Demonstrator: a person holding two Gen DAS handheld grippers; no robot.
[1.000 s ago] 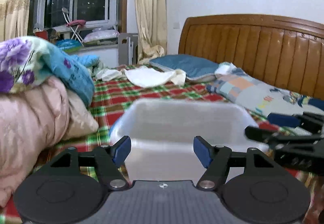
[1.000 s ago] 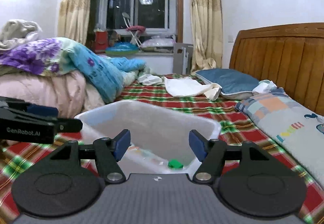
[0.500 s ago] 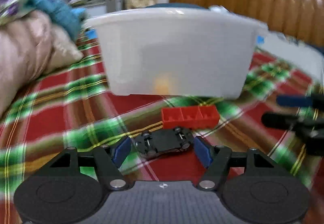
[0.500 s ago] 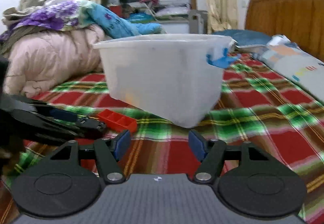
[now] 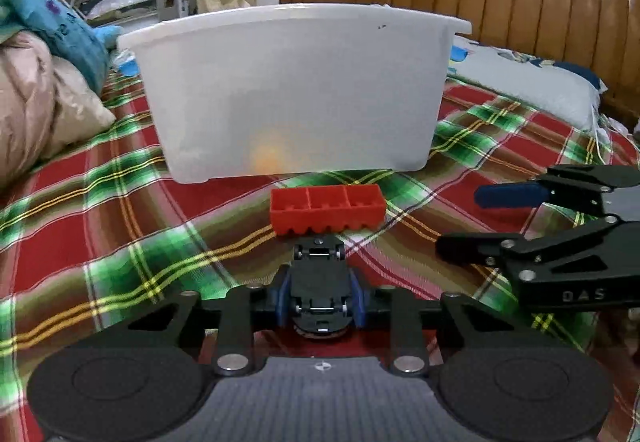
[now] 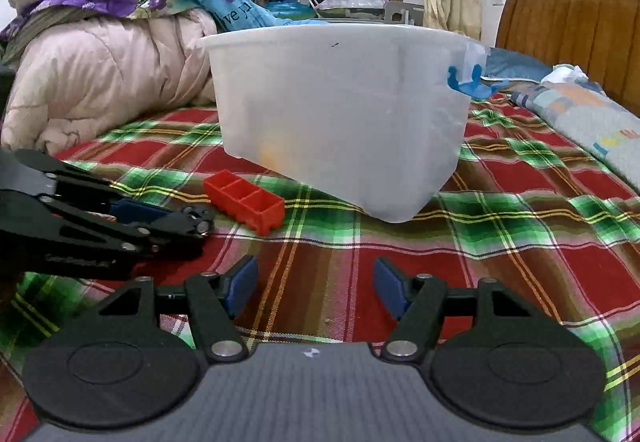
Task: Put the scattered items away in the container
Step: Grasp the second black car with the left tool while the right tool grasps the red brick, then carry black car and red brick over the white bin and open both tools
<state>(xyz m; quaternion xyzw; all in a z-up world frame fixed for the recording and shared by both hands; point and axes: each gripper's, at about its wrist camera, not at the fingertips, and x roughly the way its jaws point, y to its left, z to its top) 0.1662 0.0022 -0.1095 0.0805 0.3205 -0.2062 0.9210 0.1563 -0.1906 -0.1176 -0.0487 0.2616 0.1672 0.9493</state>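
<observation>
- We start low in the centre of the left wrist view, where the small black toy car (image 5: 319,284) lies belly-up, wheels to the camera, nose pointing toward the bin.
- The left gripper (image 5: 319,300) has its blue pads pressed on both flanks of the car, so we read it as clamped on the car, which looks to be at the level of the red-and-green plaid bedspread (image 5: 120,210).
- Just beyond the car's far end lies the red plastic building brick (image 5: 327,207), hollow side up, loose on the cloth.
- Behind it, filling the middle of the frame, stands the translucent white plastic tub (image 5: 296,90); an orange blur shows through its wall.
- We judge this the pickup step: car gripped, not yet over the rim.
- Next we'd need a lift clear of the brick, up above the tub's rim, then a release inside.
- The right gripper (image 6: 316,284) waits at lower centre of its own view, jaws spread and empty over the bedspread, brick up and to its left.
</observation>
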